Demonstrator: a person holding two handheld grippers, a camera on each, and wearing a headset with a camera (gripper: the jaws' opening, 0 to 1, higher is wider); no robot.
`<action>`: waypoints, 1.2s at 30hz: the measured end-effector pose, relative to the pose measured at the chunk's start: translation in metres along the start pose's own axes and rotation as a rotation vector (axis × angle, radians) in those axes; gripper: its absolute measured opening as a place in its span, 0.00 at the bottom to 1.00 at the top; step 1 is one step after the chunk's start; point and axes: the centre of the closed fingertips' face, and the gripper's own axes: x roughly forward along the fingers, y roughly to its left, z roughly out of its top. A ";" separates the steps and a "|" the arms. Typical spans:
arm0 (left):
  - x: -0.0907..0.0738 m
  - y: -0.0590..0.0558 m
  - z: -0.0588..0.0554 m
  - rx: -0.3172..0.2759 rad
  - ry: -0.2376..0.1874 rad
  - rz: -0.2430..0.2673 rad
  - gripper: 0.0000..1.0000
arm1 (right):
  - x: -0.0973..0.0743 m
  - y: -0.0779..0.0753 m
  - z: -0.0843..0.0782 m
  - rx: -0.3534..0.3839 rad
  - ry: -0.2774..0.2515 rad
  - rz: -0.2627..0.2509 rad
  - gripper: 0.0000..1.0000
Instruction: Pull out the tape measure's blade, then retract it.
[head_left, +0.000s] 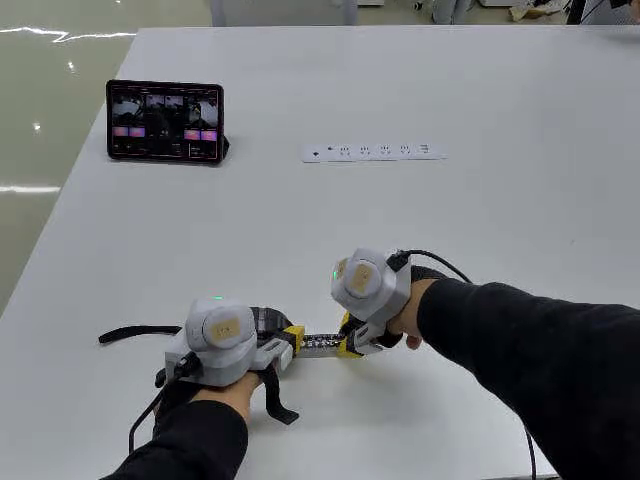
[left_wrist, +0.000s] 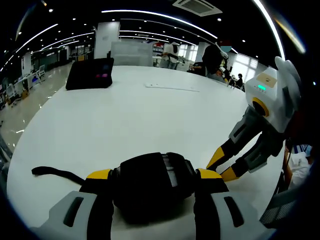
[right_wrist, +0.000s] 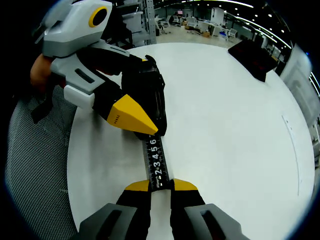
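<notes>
We work on a wide white bench (head_left: 400, 90), with a dark tablet (head_left: 165, 121) propped at about 10 o'clock in the head view and a white power strip (head_left: 373, 152) lying flat near 12 o'clock, both well apart from the action. At the near edge the two tools face each other tip to tip. The left hand-held gripper (head_left: 285, 340) has its jaws closed around the black case of the tape measure (left_wrist: 152, 185), one yellow tip on each flank, and presses it against the bench. A black strap (head_left: 140, 332) trails off the case toward 9 o'clock. The right hand-held gripper (right_wrist: 160, 186) has its jaws drawn in almost together, pinching the free end of the blade (right_wrist: 155, 160) between the yellow tips. Only a short run of blade bridges the gap, and the printed digits on it are low, so we judge the pull-out to be just beginning. The relation that matters is this: from the right hand-held gripper, the case lies at 9 o'clock in the head view, and dead ahead at 12 o'clock in the right gripper view. The blade's long axis runs straight along that line, flat and close to the bench. We judge that the right hand should draw away toward 3 o'clock along the axis while the left anchors the case. Any sideways drift could twist or kink the blade.
</notes>
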 end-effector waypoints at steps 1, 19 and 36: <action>0.000 0.000 0.000 -0.001 0.000 0.000 0.60 | 0.000 0.000 0.001 -0.005 -0.001 -0.001 0.10; 0.000 0.000 0.000 -0.008 0.003 -0.004 0.60 | 0.005 0.002 0.013 -0.009 -0.036 0.004 0.10; 0.000 0.000 -0.001 -0.010 0.005 -0.008 0.61 | 0.009 0.006 0.022 -0.028 -0.074 0.005 0.10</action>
